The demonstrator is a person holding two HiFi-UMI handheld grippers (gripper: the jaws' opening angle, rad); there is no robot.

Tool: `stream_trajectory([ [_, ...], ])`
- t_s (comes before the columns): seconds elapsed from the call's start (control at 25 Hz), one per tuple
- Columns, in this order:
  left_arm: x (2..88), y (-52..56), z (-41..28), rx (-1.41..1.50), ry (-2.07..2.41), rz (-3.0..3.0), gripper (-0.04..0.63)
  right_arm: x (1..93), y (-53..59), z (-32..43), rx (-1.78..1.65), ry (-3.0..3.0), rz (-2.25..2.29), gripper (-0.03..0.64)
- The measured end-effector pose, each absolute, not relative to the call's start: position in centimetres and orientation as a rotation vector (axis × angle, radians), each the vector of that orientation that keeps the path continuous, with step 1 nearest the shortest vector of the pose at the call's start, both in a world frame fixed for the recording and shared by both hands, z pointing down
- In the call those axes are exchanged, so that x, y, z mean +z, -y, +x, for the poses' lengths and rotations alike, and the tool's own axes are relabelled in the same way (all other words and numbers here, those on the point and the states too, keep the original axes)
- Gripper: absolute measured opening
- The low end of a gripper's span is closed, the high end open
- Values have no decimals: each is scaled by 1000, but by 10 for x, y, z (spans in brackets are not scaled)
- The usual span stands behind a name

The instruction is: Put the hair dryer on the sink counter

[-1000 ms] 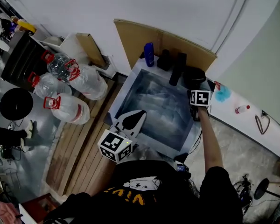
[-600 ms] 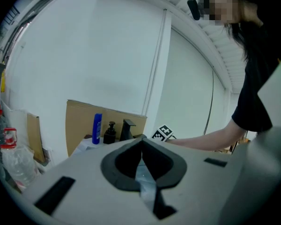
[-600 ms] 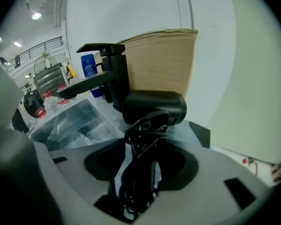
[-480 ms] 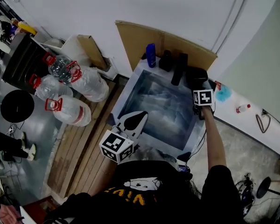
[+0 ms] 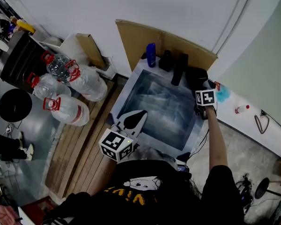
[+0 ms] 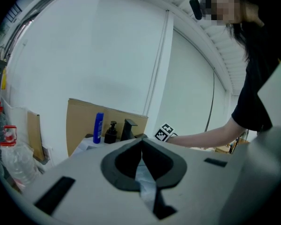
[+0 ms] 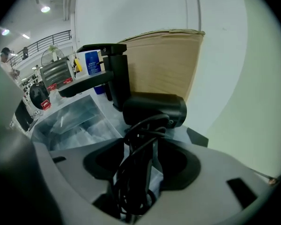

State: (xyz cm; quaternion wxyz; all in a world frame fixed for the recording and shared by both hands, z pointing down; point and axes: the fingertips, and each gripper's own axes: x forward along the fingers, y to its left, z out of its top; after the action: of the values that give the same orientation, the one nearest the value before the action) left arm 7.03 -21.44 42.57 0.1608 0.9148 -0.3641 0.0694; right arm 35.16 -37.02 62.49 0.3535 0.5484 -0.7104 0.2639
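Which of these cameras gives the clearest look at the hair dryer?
The right gripper view: the hair dryer fills its middle, corded handle between the right gripper's opening jaws. The head view shows a small dark shape at a corner of the sink. The left gripper view doesn't show it clearly.

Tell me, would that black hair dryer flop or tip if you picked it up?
The hair dryer looks like hard plastic, so it's probably stiff, not floppy. Its head looks bulky, so it's likely top-heavy and apt to tip. The cord is bunched in loose loops below and would probably dangle.
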Motion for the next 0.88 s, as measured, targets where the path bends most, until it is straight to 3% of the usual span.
stream_trajectory([
  [0.2,425,210,72,197,1009,2627,9,613,362,349,717,1861,1469,265],
  [0.48,422,200,69,193,945,2658,9,597,337,341,729,1884,1558,265],
  [0.88,416,179,55,180,813,2709,9,519,278,302,674,2078,1773,216],
])
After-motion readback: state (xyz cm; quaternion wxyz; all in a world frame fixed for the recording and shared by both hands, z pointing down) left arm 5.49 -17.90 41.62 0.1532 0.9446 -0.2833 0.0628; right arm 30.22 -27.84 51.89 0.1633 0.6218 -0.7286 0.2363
